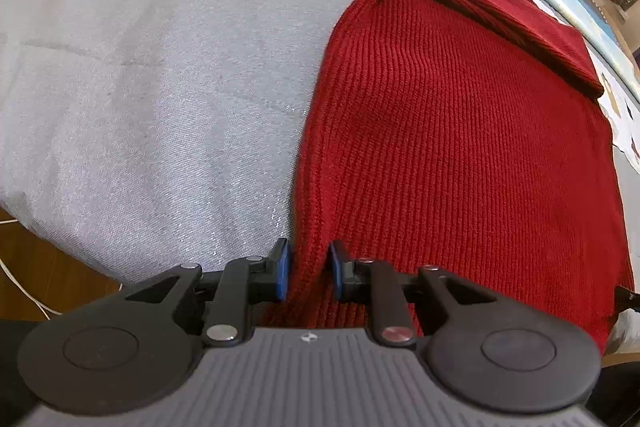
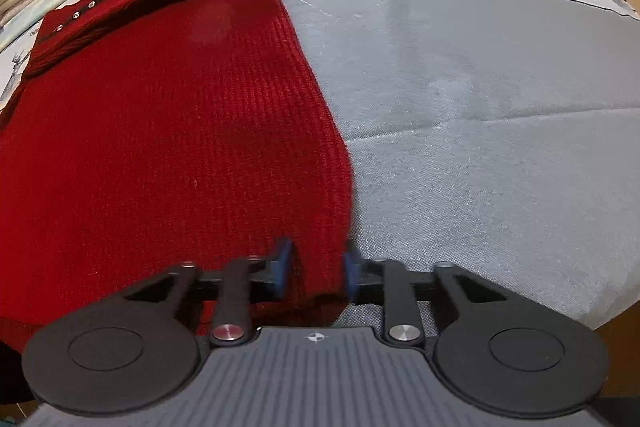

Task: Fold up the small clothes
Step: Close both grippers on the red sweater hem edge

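A grey tabletop point(image 1: 152, 99) with a printed cloth border carries a red ribbed knit garment point(image 1: 460, 147), lying flat with its sleeves folded across the chest; its hem hangs at the near edge. The left tool point(image 1: 307, 269) pinches the hem's left corner; the right tool point(image 2: 316, 269) pinches the right corner.

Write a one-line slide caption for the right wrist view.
Right gripper pinching the near corner of a red ribbed knit sweater spread on a grey tablecloth.
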The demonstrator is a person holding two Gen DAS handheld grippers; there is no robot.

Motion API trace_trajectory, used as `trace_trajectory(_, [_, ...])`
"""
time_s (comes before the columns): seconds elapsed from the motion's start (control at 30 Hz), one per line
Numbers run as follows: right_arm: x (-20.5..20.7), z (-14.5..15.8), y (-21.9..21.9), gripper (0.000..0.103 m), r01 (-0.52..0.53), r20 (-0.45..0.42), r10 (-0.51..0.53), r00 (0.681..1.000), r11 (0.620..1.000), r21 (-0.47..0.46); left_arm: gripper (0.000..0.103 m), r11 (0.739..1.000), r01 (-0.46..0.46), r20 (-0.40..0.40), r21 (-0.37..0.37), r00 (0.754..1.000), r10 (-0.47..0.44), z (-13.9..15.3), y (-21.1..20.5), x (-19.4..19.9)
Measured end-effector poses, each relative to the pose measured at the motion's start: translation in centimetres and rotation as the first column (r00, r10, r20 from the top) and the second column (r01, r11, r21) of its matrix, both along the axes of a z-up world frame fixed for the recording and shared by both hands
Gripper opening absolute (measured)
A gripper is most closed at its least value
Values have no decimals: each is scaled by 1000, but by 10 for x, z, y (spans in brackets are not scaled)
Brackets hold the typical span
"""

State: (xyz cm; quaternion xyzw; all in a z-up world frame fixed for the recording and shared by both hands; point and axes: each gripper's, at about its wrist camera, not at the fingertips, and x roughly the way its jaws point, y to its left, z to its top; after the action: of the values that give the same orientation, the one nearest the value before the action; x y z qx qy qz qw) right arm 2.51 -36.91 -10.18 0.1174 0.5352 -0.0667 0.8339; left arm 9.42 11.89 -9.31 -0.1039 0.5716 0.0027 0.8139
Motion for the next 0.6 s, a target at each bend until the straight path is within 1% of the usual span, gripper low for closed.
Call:
trace_trajectory(0.07, [1, 1, -1, 19, 6, 3, -6, 1000, 1000, 7, 24, 1000, -12, 0, -6, 1000, 12, 0, 3, 0])
trace_trajectory(0.17, [0, 2, -1, 19, 8, 6, -9, 1000, 1000, 9, 24, 1000, -22, -1, -13, 1000, 22, 0, 6, -1])
trace_trajectory(0.2, [0, 2, -1, 19, 11, 5, -12, 1000, 1000, 12, 24, 1000, -19, -2, -10, 1000, 19, 0, 6, -1])
trace_trajectory(0.27, [3, 0, -2, 24, 12, -2, -12, 1000, 1000, 22, 24, 1000, -5, 0, 3, 1000, 5, 0, 2, 0])
trace_trajectory(0.33, [3, -1, 1, 24, -4, -3, 4, 1000, 1000, 8, 24, 1000, 10, 2, 18, 1000, -10, 0, -3, -1])
trace_trajectory(0.47, [5, -1, 0, 19, -4, 1, 4, 1000, 1000, 5, 22, 999, 31, 11, 36, 999, -31, 0, -9, -1])
trace_trajectory(0.5, [4, 0, 0, 18, -2, 4, 2, 1000, 1000, 8, 17, 999, 35, 15, 35, 999, -36, 0, -10, -1])
trace_trajectory(0.6, [2, 4, -1, 15, 4, 30, -4, 1000, 1000, 15, 14, 996, 61, 38, 58, 997, -64, 3, -15, -4])
